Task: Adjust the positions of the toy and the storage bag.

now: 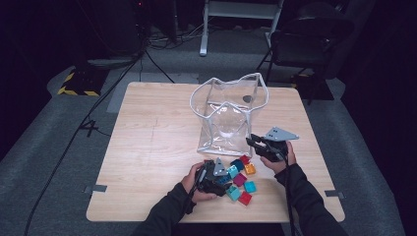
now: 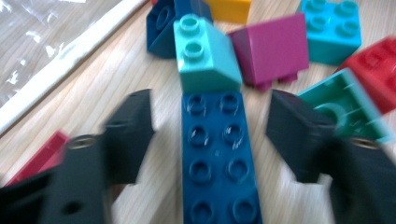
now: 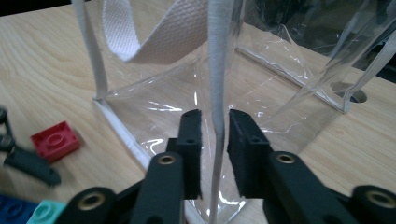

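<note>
In the left gripper view a long dark blue brick (image 2: 217, 158) lies flat on the wood. My left gripper (image 2: 212, 116) stands open astride it, one jaw on each side, neither touching. A teal sloped brick (image 2: 205, 56) butts against its far end. From above, the left gripper (image 1: 222, 181) sits in the pile of bricks near the table's front. My right gripper (image 3: 215, 121) is shut on the white trimmed edge (image 3: 218, 56) of a clear plastic bag (image 1: 221, 132). It holds the bag's near right corner, seen from above at the right gripper (image 1: 253, 141).
Loose bricks surround the blue one: magenta (image 2: 271, 49), teal (image 2: 331, 28), green (image 2: 343, 105), red (image 2: 378, 70) and orange (image 1: 250, 169). A red brick (image 3: 55, 140) lies left of the bag. A dark chair (image 1: 305, 39) stands beyond the table's far right corner.
</note>
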